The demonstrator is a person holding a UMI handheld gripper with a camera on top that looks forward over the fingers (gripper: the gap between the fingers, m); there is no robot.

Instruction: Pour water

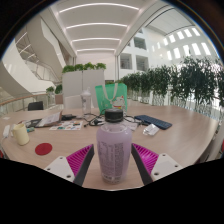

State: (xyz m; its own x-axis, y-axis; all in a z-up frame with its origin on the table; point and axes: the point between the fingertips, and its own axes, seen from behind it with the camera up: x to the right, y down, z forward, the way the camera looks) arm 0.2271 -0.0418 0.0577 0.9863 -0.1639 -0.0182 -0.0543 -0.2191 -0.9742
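Bottle (113, 148) sits clamped in your jaws, lifted upright; next carry it to a cup and tip

A wide pale wooden table (180, 135) stands in a bright atrium with long ceiling light strips (97, 8), tall windows (185, 42), white planter boxes (84, 80) (topped with greenery) and a hedge row (180, 85) behind.

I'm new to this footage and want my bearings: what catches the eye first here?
A clear bottle with a dark cap, standing on the wooden table between the fingers of the tongs. Beyond it lie a green object and scattered papers, with a red disc off to one side.
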